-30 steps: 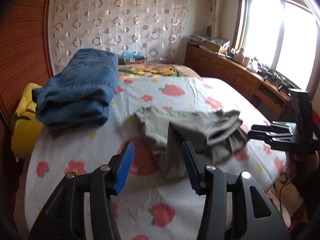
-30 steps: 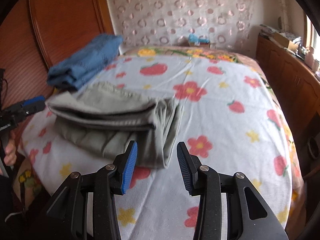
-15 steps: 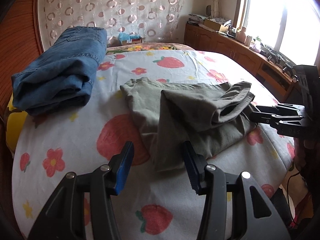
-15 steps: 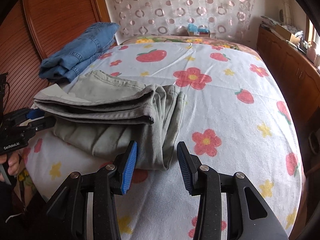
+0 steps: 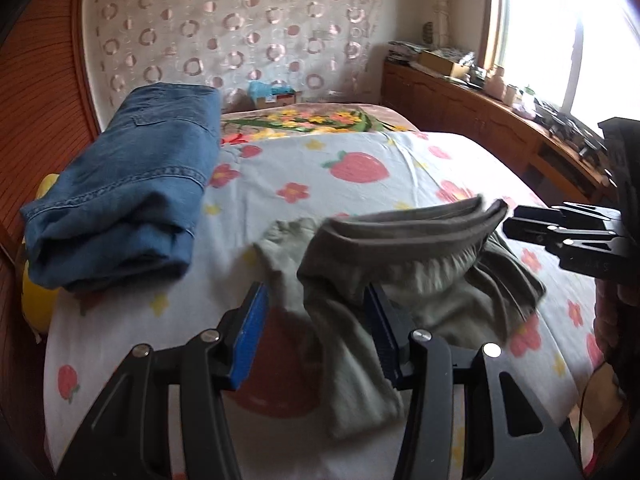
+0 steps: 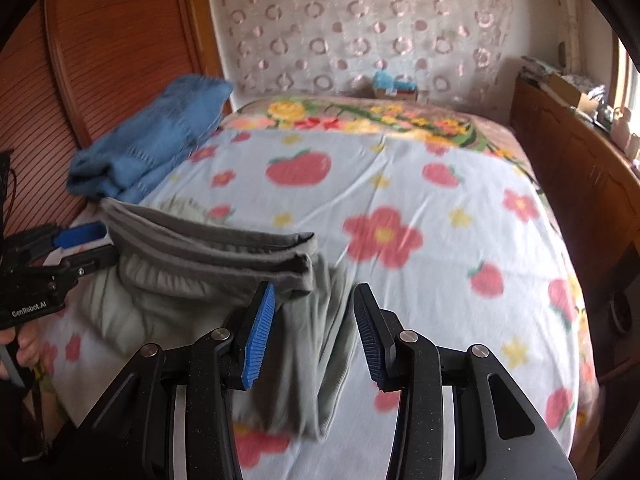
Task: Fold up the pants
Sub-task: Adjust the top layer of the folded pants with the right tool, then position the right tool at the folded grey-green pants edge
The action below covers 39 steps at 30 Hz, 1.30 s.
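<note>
Both grippers, left (image 5: 316, 328) and right (image 6: 314, 332), standing apart, unclamped, flanking grey pants (image 5: 400, 280) on bed (image 6: 400, 184); likely lining up fold grasp.

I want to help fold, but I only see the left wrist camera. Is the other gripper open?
Observer: Yes. In the right wrist view the right gripper has its blue pads apart, and the grey-green cloth pants lie under the gap.
Operator: Who holds my gripper?
Observer: A hand grips the handle of the left gripper.
Operator: Any writing on it?
Observer: White letters on its side read GenRobot.AI.
</note>
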### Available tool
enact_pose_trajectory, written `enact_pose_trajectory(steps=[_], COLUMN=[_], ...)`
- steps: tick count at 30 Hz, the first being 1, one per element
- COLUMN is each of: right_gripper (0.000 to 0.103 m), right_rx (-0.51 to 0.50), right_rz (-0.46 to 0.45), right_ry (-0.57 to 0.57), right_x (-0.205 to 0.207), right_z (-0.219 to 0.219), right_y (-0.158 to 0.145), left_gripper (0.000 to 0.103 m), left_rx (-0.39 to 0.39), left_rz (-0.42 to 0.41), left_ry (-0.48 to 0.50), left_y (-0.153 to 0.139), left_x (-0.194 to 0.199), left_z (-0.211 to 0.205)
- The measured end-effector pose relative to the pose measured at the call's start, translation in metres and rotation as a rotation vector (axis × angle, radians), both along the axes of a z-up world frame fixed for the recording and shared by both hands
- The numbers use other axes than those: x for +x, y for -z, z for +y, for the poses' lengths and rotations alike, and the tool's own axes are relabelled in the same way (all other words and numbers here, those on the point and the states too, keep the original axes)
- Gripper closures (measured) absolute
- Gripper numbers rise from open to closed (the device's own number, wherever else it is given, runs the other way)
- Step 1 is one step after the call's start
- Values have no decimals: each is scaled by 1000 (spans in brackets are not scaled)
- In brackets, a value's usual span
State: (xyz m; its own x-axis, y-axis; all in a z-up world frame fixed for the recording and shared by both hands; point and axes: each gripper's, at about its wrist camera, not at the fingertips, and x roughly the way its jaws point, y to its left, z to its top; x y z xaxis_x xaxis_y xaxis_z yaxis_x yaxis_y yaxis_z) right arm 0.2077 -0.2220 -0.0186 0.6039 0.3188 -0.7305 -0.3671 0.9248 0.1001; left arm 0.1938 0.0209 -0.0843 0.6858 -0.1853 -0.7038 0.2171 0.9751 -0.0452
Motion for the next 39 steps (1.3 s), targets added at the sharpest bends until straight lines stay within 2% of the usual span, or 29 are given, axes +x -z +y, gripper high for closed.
enact_pose_trajectory(steps=[6, 17, 20, 22, 25, 32, 39], right_gripper=[62, 64, 71, 85, 99, 101, 100], right_rx=[-10, -36, -43, -46, -53, -52, 10], right_rz=[5, 76, 87, 86, 65, 63, 56], right_ry=[1, -67, -72, -74, -74, -27, -29], right_x=[-1, -37, -40, -42, -45, -56, -58], right_z=[-3, -3, -4, -5, -8, -19, -23], right_y=[0, 23, 28, 28, 25, 28, 19], left_gripper=[54, 54, 54, 54, 54, 54, 52], left_rx=[-6, -2, -6, -5, 3, -6, -23], left_rz=[7, 43, 59, 64, 74, 70, 73], left_ry=[-3, 39, 34, 34, 35, 34, 35], left_y=[5, 21, 27, 30, 34, 38, 40], left_x=[0, -18, -16, -15, -13, -12, -10], left_z=[5, -5, -4, -4, -5, -6, -2])
